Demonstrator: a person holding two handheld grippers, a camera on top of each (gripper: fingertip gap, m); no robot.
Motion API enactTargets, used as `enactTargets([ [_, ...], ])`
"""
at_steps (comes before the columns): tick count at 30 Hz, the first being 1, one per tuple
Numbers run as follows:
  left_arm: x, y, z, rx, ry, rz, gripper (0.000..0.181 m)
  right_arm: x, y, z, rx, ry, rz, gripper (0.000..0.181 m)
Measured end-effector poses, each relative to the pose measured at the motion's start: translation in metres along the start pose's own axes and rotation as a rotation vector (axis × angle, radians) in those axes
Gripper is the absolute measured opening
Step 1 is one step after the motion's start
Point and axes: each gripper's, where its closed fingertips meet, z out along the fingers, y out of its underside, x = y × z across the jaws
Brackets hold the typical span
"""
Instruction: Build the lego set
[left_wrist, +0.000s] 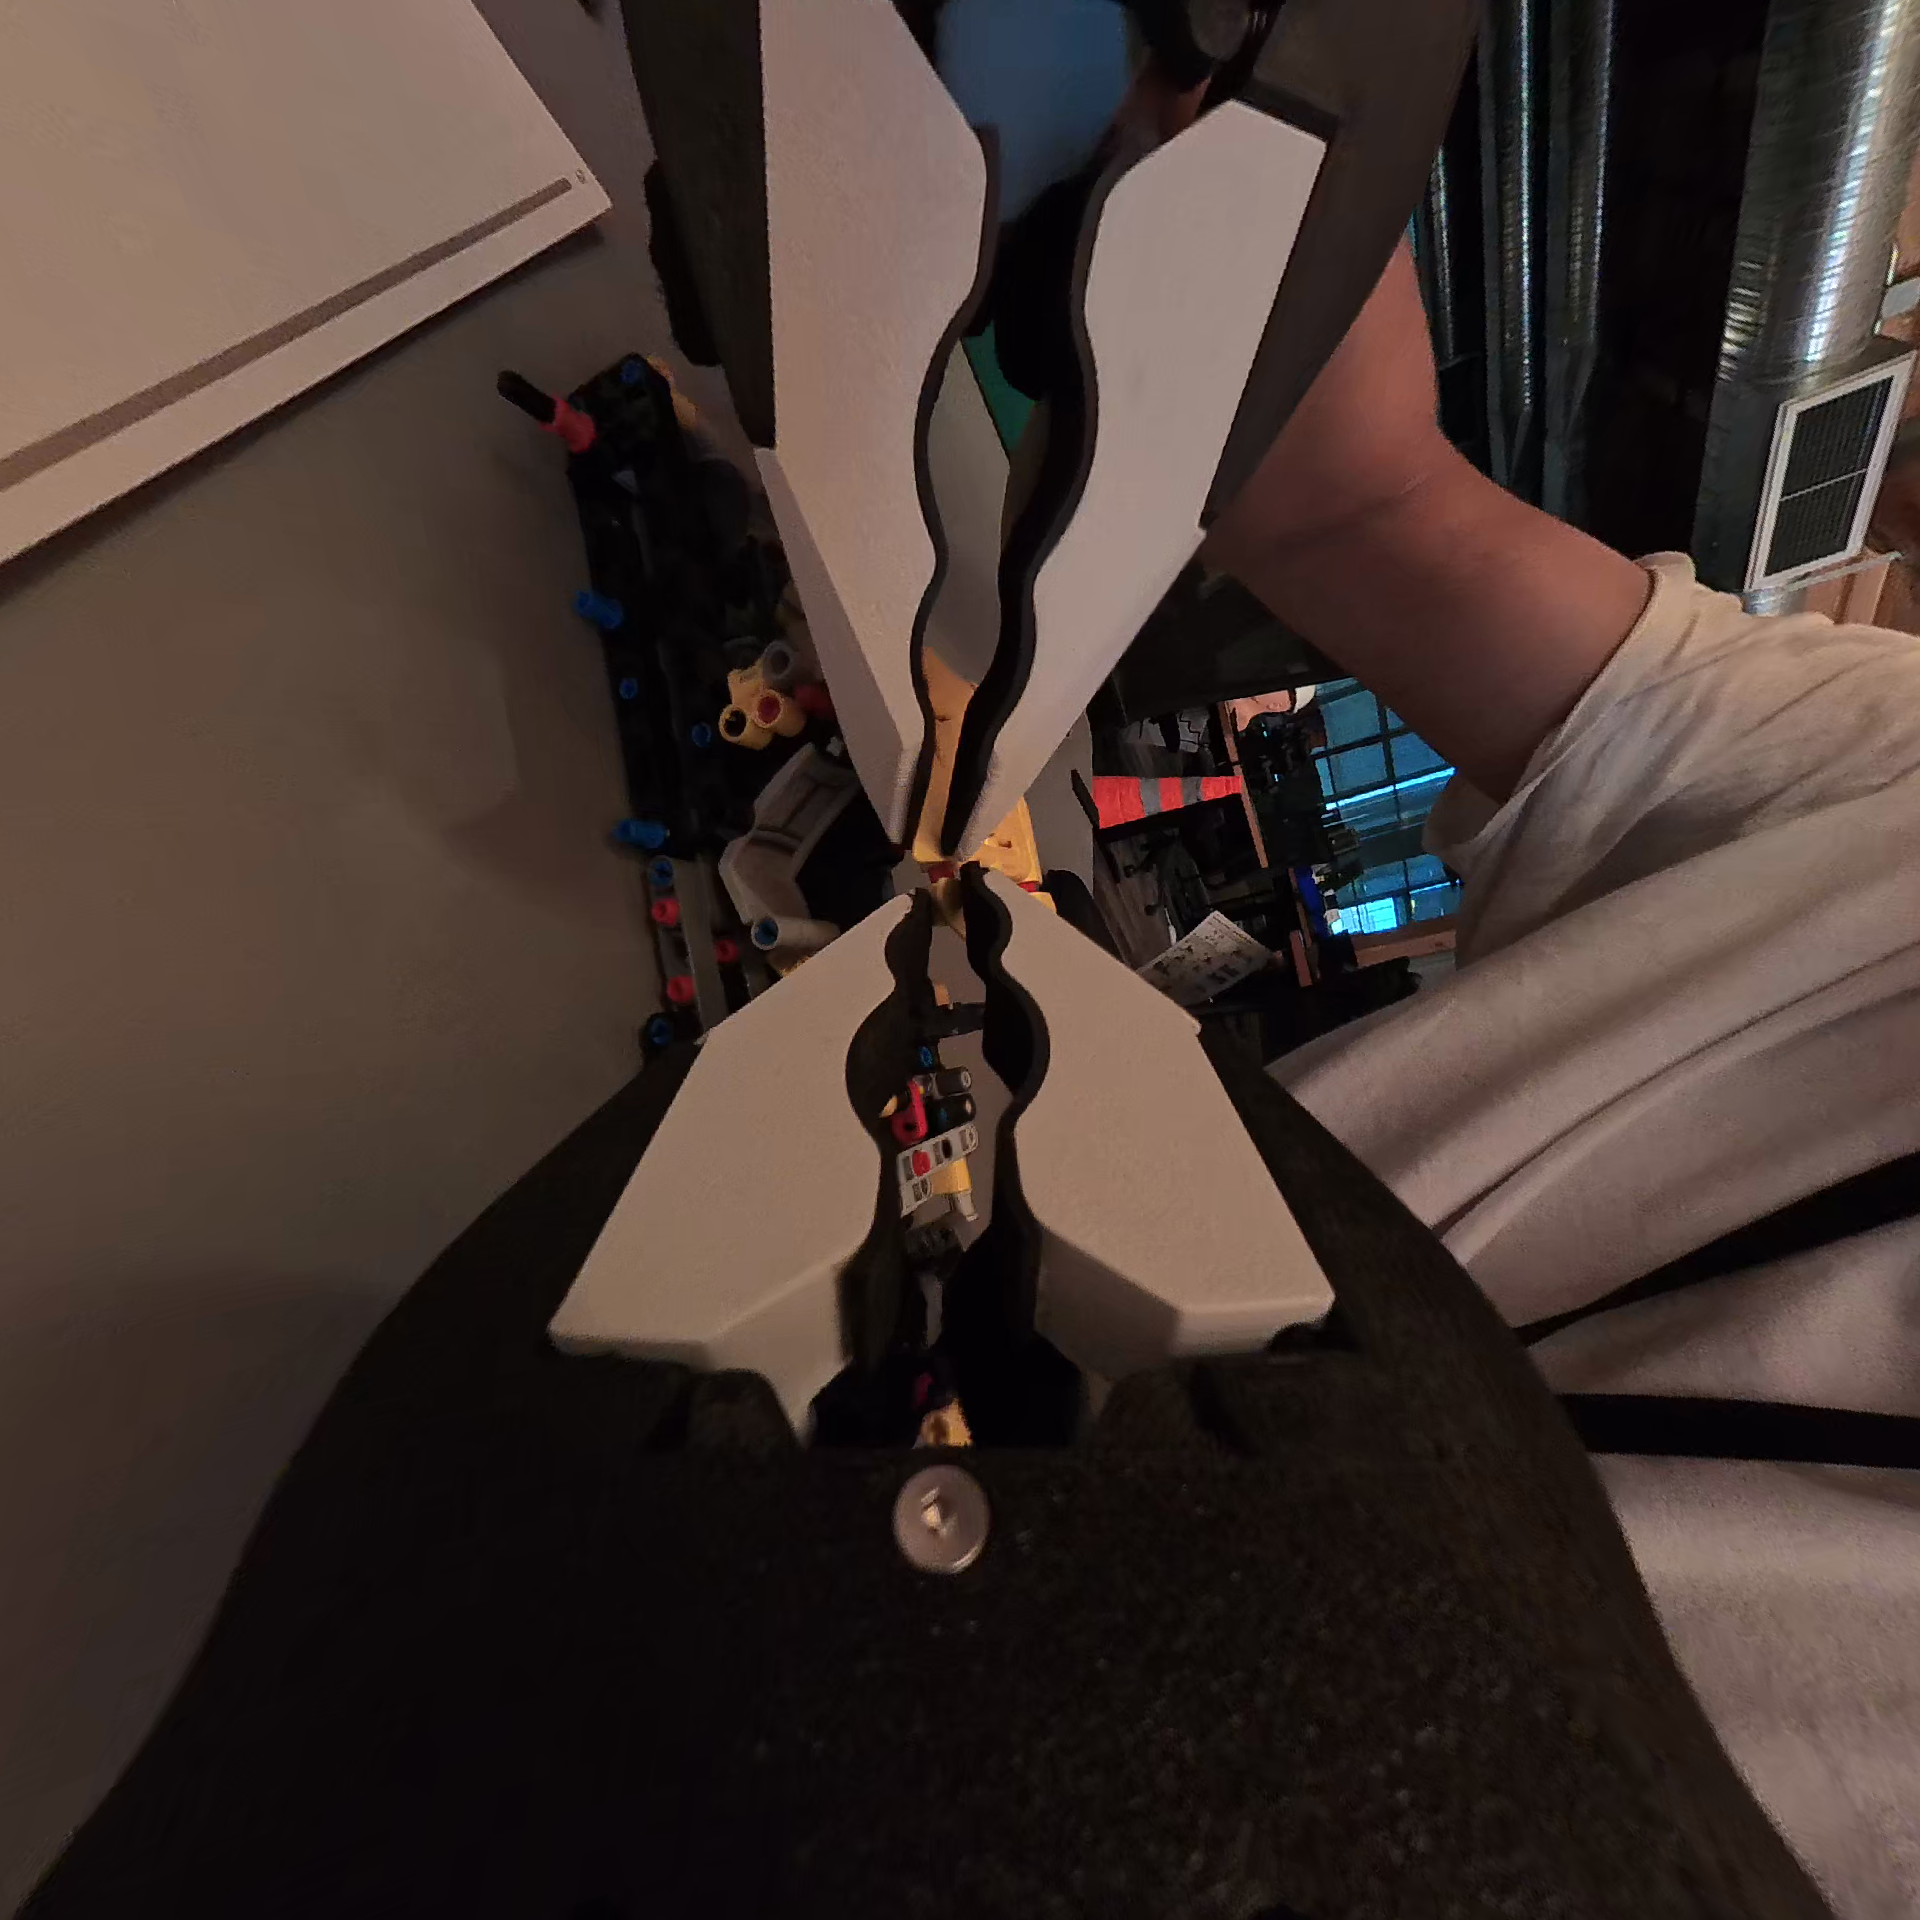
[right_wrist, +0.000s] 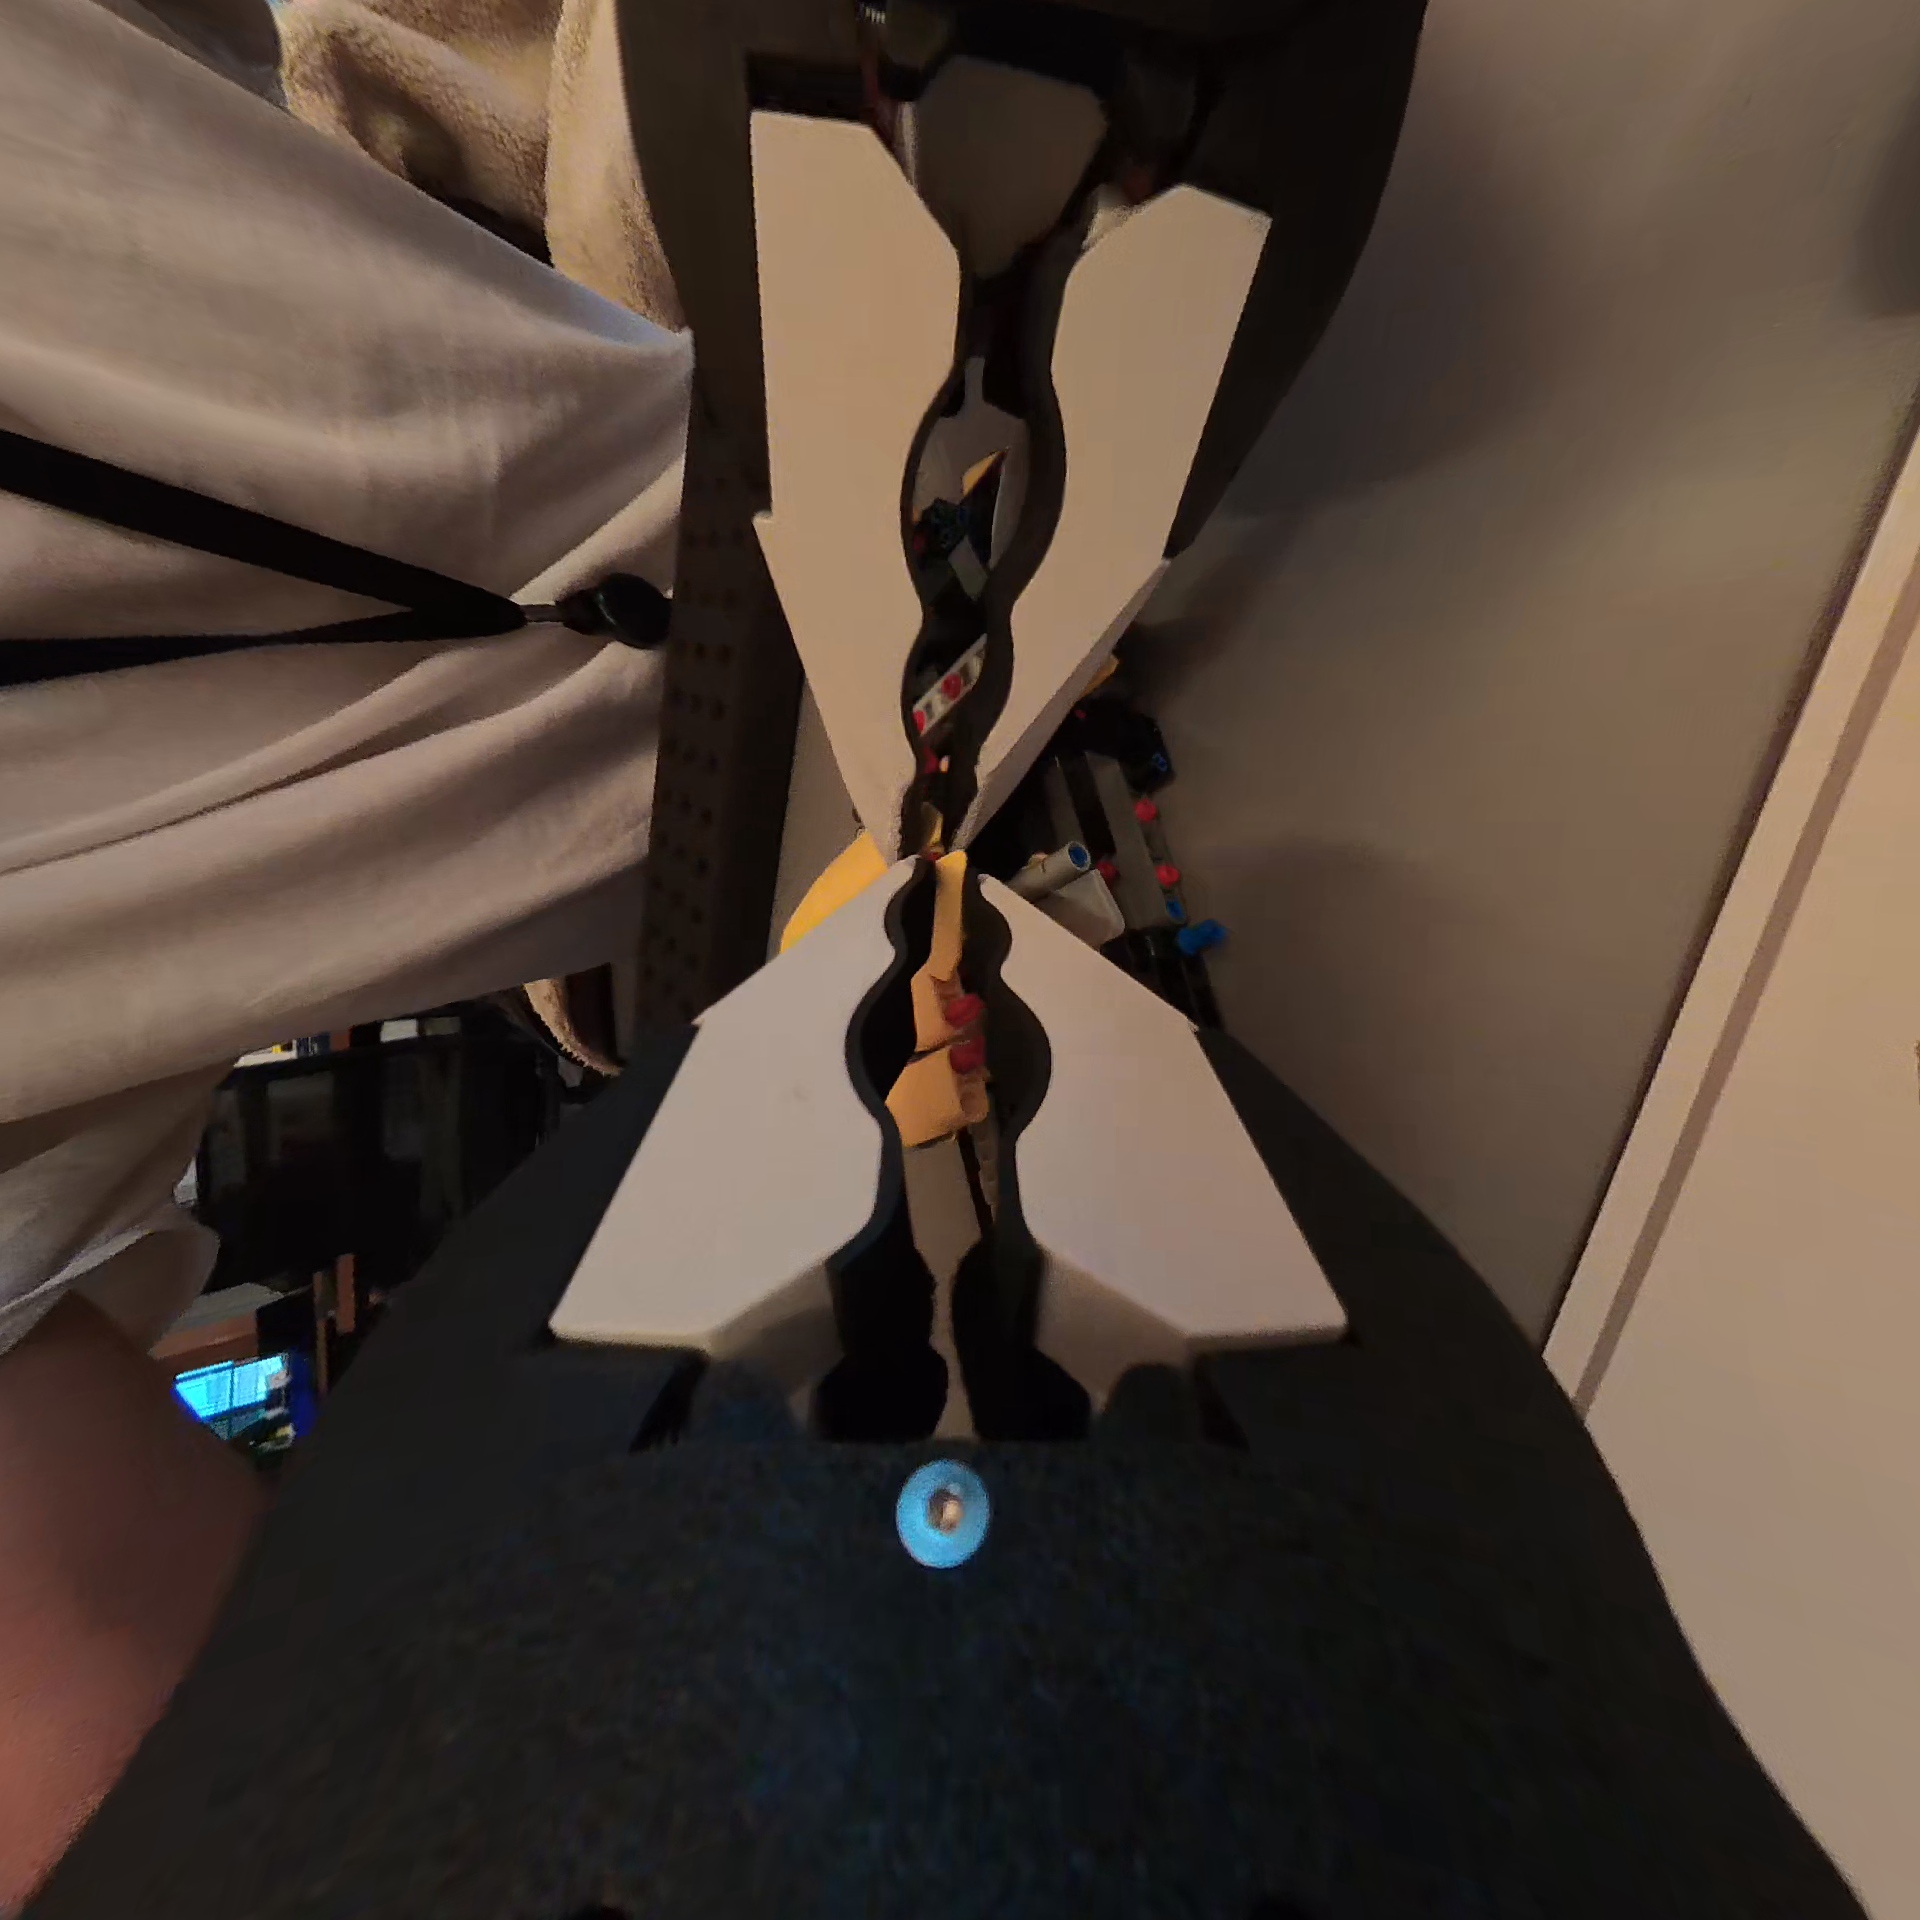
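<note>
The lego model (left_wrist: 686, 665), black with red and blue pins, lies on the grey tabletop (left_wrist: 260, 831) beyond our left gripper (left_wrist: 940, 899) and right gripper (right_wrist: 940, 868), both nearly closed, tip to tip, pinching its yellow piece (right_wrist: 940, 1049), which they largely hide.

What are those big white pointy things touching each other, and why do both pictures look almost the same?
They are the fingers of two hand-held grabbers a person squeezes, one per hand. Each grabber carries a camera looking along its own fingers, so each picture shows its own grabber at the bottom and the other one opposite. In the left camera's picture, the left gripper meets the other tip to tip. In the right camera's picture, the right gripper pinches a yellow Lego piece with red pins. Behind them, on the grey table, lies the half-built black Lego model.
</note>
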Motion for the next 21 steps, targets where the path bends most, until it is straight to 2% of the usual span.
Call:
enactTargets([
  [7, 0.002, 0.000, 0.001, 0.010, 0.010, 0.002, 0.005, -0.002, 0.001, -0.001, 0.043, -0.082, 0.034, 0.006],
  [10, 0.001, -0.001, 0.000, 0.029, 0.013, -0.004, 0.005, -0.003, -0.006, -0.012, 0.130, -0.047, 0.048, 0.028],
  [11, 0.001, -0.003, 0.000, 0.044, 0.010, -0.003, 0.006, 0.000, -0.009, -0.020, 0.202, 0.041, 0.049, 0.033],
  [12, 0.001, -0.003, 0.000, 0.056, 0.010, 0.000, 0.006, 0.008, -0.011, -0.029, 0.264, 0.198, 0.044, 0.037],
  [13, 0.001, -0.003, 0.000, 0.057, 0.012, 0.009, 0.008, 0.012, -0.009, -0.038, 0.321, 0.372, 0.046, 0.046],
  [14, 0.002, -0.002, -0.001, 0.059, 0.007, 0.024, 0.010, 0.010, -0.005, -0.043, 0.370, 0.528, 0.056, 0.063],
  [17, -0.001, -0.007, -0.015, 0.102, -0.068, 0.078, 0.036, -0.007, 0.008, -0.043, 0.528, 0.907, 0.131, 0.093],
  [21, -0.011, -0.006, -0.048, 0.152, -0.279, 0.257, 0.038, -0.016, 0.010, -0.017, 0.739, 1.141, 0.331, 0.102],
])
